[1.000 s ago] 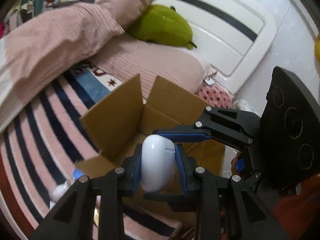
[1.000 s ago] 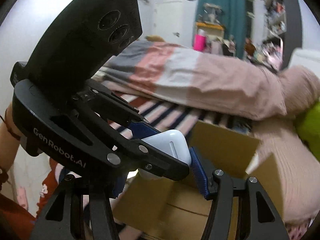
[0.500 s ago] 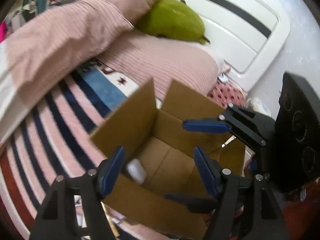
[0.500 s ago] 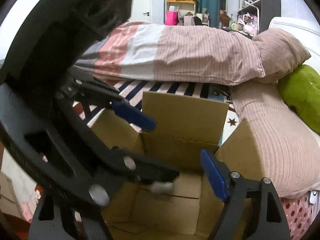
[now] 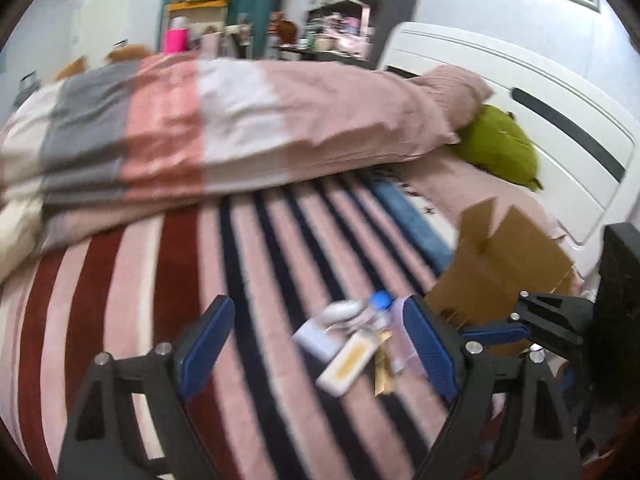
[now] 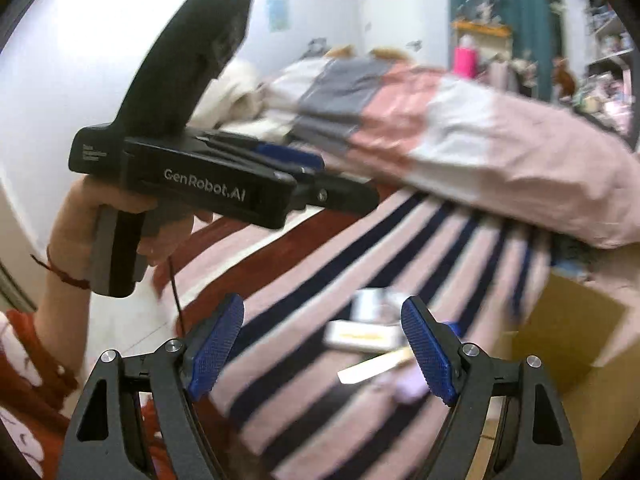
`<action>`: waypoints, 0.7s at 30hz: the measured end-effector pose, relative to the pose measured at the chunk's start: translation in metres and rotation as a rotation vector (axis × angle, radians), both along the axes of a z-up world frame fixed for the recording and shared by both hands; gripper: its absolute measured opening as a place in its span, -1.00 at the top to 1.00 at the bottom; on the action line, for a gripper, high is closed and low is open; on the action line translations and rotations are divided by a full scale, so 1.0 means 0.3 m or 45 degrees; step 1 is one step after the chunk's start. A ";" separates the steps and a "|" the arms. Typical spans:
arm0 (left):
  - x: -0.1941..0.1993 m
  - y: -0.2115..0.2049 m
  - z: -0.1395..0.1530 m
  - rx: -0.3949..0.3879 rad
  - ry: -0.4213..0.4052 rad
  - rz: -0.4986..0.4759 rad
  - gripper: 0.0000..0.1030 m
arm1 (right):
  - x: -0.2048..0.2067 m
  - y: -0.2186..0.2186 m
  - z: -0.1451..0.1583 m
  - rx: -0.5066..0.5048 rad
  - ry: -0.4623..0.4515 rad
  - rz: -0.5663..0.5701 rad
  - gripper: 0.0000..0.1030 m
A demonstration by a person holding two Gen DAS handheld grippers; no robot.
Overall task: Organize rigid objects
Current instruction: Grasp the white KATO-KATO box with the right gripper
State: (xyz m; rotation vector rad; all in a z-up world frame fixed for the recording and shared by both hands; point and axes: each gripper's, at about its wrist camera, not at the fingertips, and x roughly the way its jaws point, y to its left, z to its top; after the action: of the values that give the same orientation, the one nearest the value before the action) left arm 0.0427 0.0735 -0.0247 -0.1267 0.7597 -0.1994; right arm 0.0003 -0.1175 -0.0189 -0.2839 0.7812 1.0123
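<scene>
A small pile of rigid items lies on the striped bedspread: a flat white pack with a yellow label [image 5: 347,362] [image 6: 362,335], a white box [image 5: 316,338] [image 6: 370,305], a bottle with a blue cap [image 5: 379,303] and a thin card [image 6: 374,366]. My left gripper [image 5: 316,350] is open and empty, above and just left of the pile. My right gripper [image 6: 320,350] is open and empty, near the pile. An open cardboard box [image 5: 500,264] [image 6: 568,340] stands to the right of the pile. The left gripper also shows at the left of the right wrist view [image 6: 288,168].
A folded pink, white and grey duvet [image 5: 208,128] lies across the back of the bed. A green plush toy [image 5: 500,152] rests by the white headboard [image 5: 560,128]. The person's hand and red sleeve [image 6: 60,264] are at the left.
The white rounded object was let go into the cardboard box. Both grippers opened and swung away from the box, left toward the pile on the bedspread.
</scene>
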 end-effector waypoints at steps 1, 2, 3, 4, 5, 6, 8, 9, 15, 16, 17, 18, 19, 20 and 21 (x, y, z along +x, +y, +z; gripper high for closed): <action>-0.016 0.023 -0.034 -0.010 0.008 0.016 -0.63 | 0.007 0.034 -0.043 -0.025 0.035 0.003 -0.53; -0.034 0.049 -0.074 -0.026 0.020 0.030 -0.64 | 0.009 0.061 -0.087 -0.051 0.072 0.002 -0.53; -0.048 0.067 -0.108 -0.041 0.030 0.041 -0.63 | 0.022 0.082 -0.132 -0.076 0.110 -0.001 -0.53; -0.061 0.089 -0.142 -0.057 0.040 0.053 -0.63 | 0.036 0.103 -0.192 -0.112 0.148 -0.013 -0.53; -0.076 0.109 -0.176 -0.071 0.049 0.064 -0.63 | 0.066 0.115 -0.239 -0.148 0.168 -0.035 -0.53; -0.085 0.104 -0.194 -0.075 0.052 0.071 -0.63 | 0.091 0.130 -0.296 -0.197 0.185 -0.074 -0.53; -0.114 0.117 -0.229 -0.094 0.056 0.081 -0.64 | 0.146 0.135 -0.375 -0.243 0.205 -0.124 -0.53; -0.125 0.124 -0.242 -0.111 0.057 0.083 -0.64 | 0.171 0.131 -0.407 -0.264 0.203 -0.153 -0.53; -0.140 0.151 -0.271 -0.158 0.055 0.107 -0.63 | 0.268 0.147 -0.485 -0.346 0.154 -0.226 -0.63; -0.140 0.152 -0.274 -0.164 0.054 0.108 -0.64 | 0.270 0.159 -0.494 -0.362 0.170 -0.218 -0.69; -0.140 0.153 -0.275 -0.174 0.053 0.108 -0.64 | 0.276 0.171 -0.504 -0.386 0.175 -0.203 -0.77; -0.140 0.154 -0.276 -0.183 0.051 0.108 -0.64 | 0.270 0.181 -0.509 -0.412 0.166 -0.194 -0.78; -0.141 0.156 -0.277 -0.187 0.051 0.108 -0.64 | 0.266 0.194 -0.519 -0.439 0.139 -0.192 -0.79; -0.141 0.156 -0.276 -0.185 0.052 0.108 -0.64 | 0.257 0.200 -0.525 -0.453 0.126 -0.188 -0.81; -0.140 0.155 -0.276 -0.183 0.056 0.107 -0.64 | 0.251 0.206 -0.529 -0.458 0.119 -0.185 -0.79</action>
State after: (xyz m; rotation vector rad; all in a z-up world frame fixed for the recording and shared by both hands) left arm 0.0008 0.1201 -0.1075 -0.2996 0.7818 -0.1716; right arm 0.0756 -0.0557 -0.1775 -0.4835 1.0551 0.7486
